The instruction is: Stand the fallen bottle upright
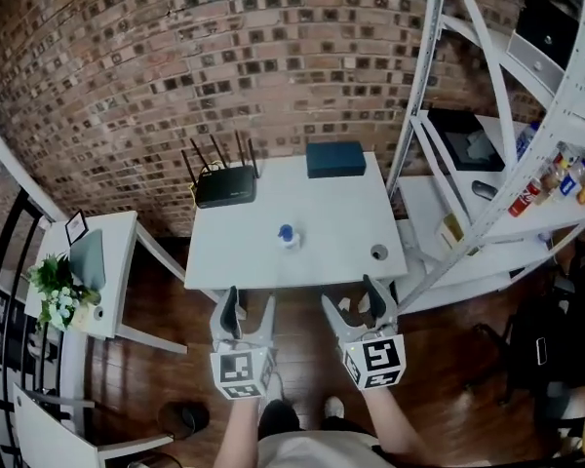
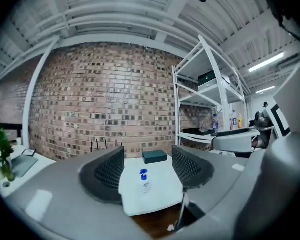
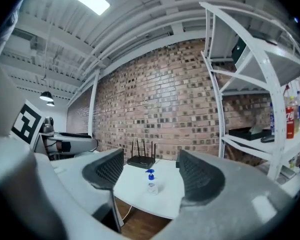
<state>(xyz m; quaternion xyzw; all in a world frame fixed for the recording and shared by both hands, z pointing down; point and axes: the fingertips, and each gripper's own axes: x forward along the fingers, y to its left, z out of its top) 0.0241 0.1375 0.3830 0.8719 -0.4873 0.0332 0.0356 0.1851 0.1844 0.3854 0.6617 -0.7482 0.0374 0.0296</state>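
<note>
Standing upright: one bottle [image 1: 288, 235], one table [image 1: 341, 217].

Brick wall [image 1: 175, 66], dark wooden floor [image 1: 300, 305] — white table [image 1: 331, 213] beside white metal shelving [image 1: 431, 205].

We cannot make out any print on the bottle [image 1: 288, 235] near the table's [image 1: 234, 261] middle; it shows too small in every view. The round thing [image 1: 378, 253] by the table's front right corner is too small to name. The shelf rack [image 1: 565, 105] runs off the right edge, its coloured containers [image 1: 556, 178] blurred. The bottom edge cuts off the forearms [image 1: 236, 435].
</note>
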